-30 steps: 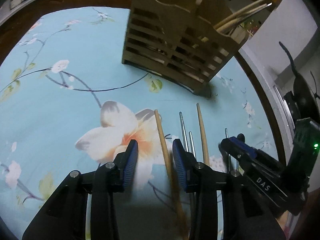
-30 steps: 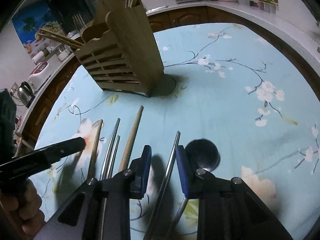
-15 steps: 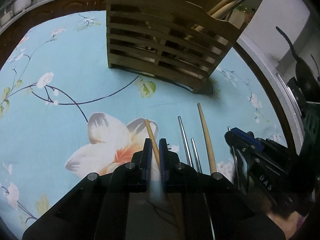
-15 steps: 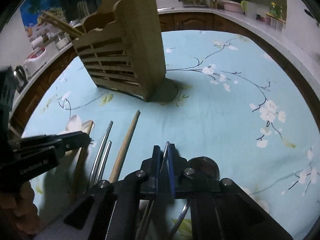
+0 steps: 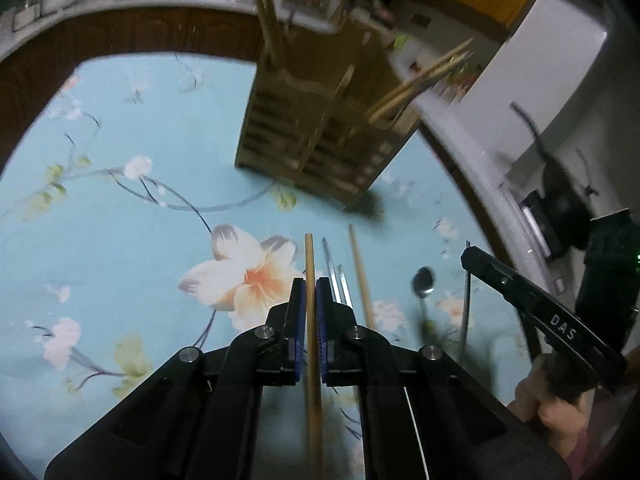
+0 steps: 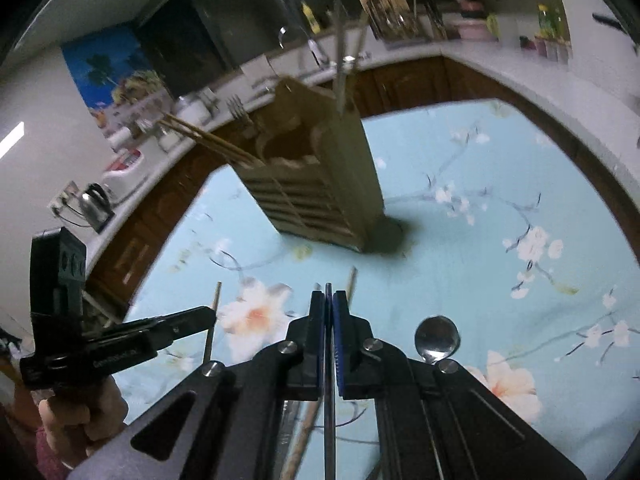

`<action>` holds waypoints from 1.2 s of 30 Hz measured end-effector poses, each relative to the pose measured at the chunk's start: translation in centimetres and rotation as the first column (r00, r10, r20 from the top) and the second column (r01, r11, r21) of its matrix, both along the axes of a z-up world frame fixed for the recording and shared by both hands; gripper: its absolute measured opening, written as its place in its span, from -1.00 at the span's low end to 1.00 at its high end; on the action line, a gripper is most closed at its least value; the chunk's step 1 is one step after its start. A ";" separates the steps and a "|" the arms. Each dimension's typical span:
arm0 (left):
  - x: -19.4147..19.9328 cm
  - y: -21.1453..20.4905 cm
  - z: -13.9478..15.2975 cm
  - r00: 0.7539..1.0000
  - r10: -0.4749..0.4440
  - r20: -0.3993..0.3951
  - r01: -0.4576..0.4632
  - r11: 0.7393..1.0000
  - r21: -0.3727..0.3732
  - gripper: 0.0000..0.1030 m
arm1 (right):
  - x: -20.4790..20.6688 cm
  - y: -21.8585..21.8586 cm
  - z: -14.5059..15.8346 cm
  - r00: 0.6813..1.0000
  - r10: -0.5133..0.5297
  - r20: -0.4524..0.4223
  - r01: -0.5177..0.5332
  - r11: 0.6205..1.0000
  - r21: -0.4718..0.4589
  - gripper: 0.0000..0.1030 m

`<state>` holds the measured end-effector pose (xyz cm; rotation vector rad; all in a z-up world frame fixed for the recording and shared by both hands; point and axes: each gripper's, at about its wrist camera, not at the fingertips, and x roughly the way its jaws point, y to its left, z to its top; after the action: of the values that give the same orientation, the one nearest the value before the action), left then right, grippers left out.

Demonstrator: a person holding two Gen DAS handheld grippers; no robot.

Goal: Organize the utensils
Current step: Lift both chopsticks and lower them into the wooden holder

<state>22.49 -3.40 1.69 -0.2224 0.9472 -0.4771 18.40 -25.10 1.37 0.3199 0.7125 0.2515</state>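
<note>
gripping a wooden chopstick [image 5: 309,264], left tongs [image 5: 311,300]; right tongs [image 6: 329,312] pinching a metal chopstick [image 6: 328,292], lower ends hidden.

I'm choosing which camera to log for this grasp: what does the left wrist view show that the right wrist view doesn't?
Only the left wrist view shows the left gripper shut on the wooden chopstick, with the two metal chopsticks lying beside it. Only the right wrist view shows the right gripper shut on its metal chopstick, plus the kettle. Both show the wooden holder, spoon and floral tablecloth.
</note>
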 end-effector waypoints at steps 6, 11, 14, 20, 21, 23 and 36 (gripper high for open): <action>-2.6 2.6 4.3 0.996 0.028 0.081 -0.023 0.998 -0.062 -0.92 | -2.5 -0.1 3.8 0.995 -0.001 0.096 0.000 1.000 0.012 -0.92; -3.8 3.7 6.6 0.990 0.044 0.132 -0.032 0.996 -0.087 -0.92 | -4.0 -0.3 6.3 0.987 -0.003 0.160 0.002 1.000 0.006 -0.92; -4.2 4.2 7.7 0.987 0.051 0.155 -0.036 0.995 -0.097 -0.92 | -4.7 -0.5 7.5 0.981 -0.003 0.192 0.002 1.000 0.003 -0.92; -4.7 4.7 9.8 0.977 0.060 0.203 -0.038 0.993 -0.108 -0.93 | -5.2 -0.9 9.8 0.969 -0.003 0.245 0.001 1.000 0.005 -0.92; -4.8 4.7 10.0 0.976 0.060 0.208 -0.038 0.993 -0.108 -0.93 | -5.2 -0.9 10.0 0.968 -0.002 0.251 0.001 1.000 0.005 -0.92; -4.6 4.7 10.6 0.973 0.065 0.221 -0.041 0.993 -0.109 -0.93 | -4.9 -0.8 10.7 0.963 -0.003 0.269 0.003 1.000 0.000 -0.92; -2.6 4.8 13.6 0.955 0.078 0.287 -0.045 0.992 -0.119 -0.94 | -2.5 -0.8 13.5 0.944 -0.003 0.329 0.011 1.000 -0.022 -0.92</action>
<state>19.87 1.36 15.30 -0.2736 0.6244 -0.4901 15.90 -25.91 14.91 0.2494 0.3834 0.2819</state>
